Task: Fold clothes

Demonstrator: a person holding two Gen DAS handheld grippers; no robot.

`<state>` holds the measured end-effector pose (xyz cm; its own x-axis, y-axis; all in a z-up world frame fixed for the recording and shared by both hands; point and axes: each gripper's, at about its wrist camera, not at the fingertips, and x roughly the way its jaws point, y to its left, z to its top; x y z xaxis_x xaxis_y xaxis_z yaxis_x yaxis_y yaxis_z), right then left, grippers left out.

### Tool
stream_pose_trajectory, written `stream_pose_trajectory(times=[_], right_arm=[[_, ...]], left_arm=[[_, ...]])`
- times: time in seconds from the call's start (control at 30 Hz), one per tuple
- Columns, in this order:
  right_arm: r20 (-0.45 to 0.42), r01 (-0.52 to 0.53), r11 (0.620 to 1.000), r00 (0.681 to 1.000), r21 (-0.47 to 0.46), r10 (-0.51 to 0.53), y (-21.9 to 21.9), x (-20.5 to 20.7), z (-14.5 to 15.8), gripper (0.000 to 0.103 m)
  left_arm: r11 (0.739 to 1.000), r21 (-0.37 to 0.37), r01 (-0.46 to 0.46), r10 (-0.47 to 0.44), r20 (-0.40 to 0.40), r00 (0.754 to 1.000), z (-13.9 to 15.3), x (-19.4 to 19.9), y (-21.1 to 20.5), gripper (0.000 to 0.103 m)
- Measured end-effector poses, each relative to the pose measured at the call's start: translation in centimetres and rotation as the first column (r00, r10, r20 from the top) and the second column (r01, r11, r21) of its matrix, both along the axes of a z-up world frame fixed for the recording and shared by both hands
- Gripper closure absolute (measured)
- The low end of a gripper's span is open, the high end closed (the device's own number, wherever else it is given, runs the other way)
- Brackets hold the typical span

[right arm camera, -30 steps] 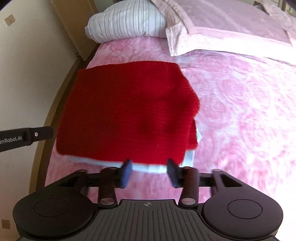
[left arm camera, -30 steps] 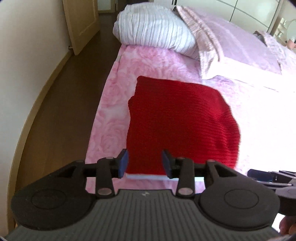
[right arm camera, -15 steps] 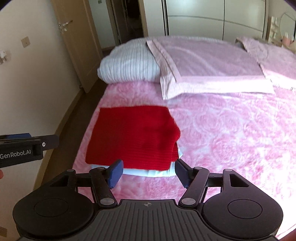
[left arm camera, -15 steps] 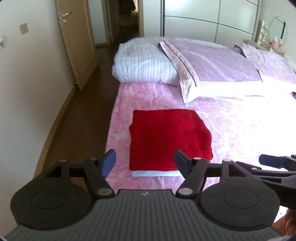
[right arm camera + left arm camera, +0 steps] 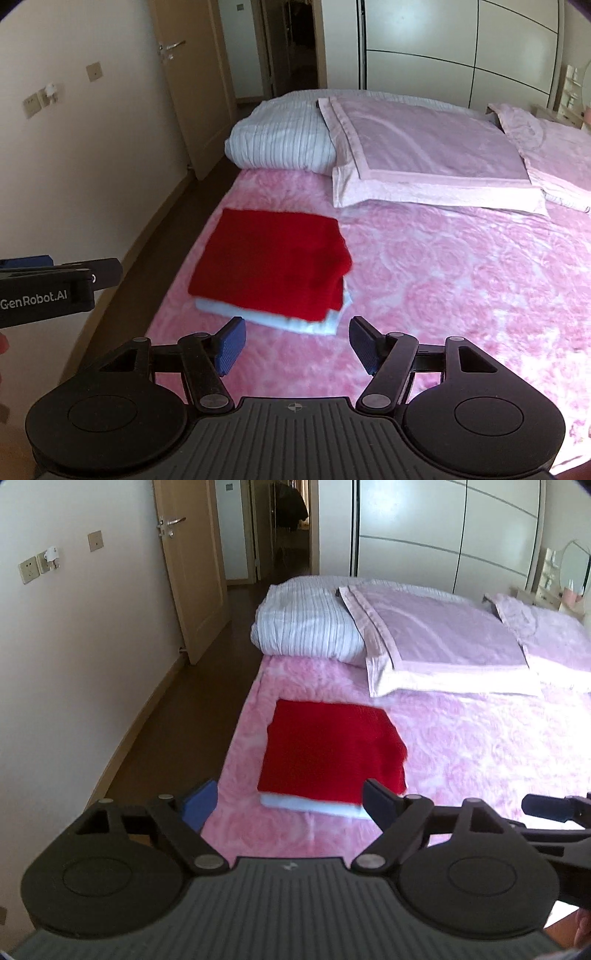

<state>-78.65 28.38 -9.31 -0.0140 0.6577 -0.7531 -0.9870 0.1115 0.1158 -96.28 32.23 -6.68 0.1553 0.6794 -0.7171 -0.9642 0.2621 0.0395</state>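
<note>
Two grippers, left point(image 5: 288, 799) and right point(image 5: 295, 339), are hanging apart and empty, left jaws just widening, since folded red knit sweater point(image 5: 332, 749) is lying stacked on white garment point(image 5: 314, 806).

A bedroom in a home: a wide bed point(image 5: 461, 738) under a pink rose-patterned cover carries lilac pillows point(image 5: 436, 638) and a rolled striped duvet point(image 5: 306, 627). Behind stand a pale sliding wardrobe point(image 5: 443, 535), a wooden door point(image 5: 192, 572) and a dressing-table mirror point(image 5: 574, 565).
</note>
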Motion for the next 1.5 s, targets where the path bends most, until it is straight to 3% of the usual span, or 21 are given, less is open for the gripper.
stream_pose_trajectory(times=[0.47, 0.7, 0.97, 1.5], right_arm=[[-0.068, -0.019, 0.997, 0.998, -0.079, 0.014, -9.5, 1.9, -1.6, 0.037], [-0.076, -0.016, 0.994, 0.997, -0.106, 0.008, -11.8, 1.2, -1.5, 0.037], [-0.063, 0.009, 0.988, 0.998, -0.152, -0.019, -11.3, -0.9, -2.0, 0.037], [-0.054, 0.084, 0.977, 0.994, -0.198, -0.096, -6.4, -3.8, -3.7, 0.037]], left_arm=[[0.997, -0.067, -0.045, 0.045, -0.012, 0.999, -1.1, 1.5, -9.8, 0.021], [0.996, -0.079, -0.036, 0.036, -0.006, 0.999, -1.3, 0.9, -11.5, 0.021], [0.993, -0.116, -0.016, 0.015, -0.004, 1.0, -2.1, -1.0, -10.6, 0.021], [0.987, -0.147, 0.068, -0.071, -0.016, 0.997, -4.5, -3.2, -4.7, 0.021]])
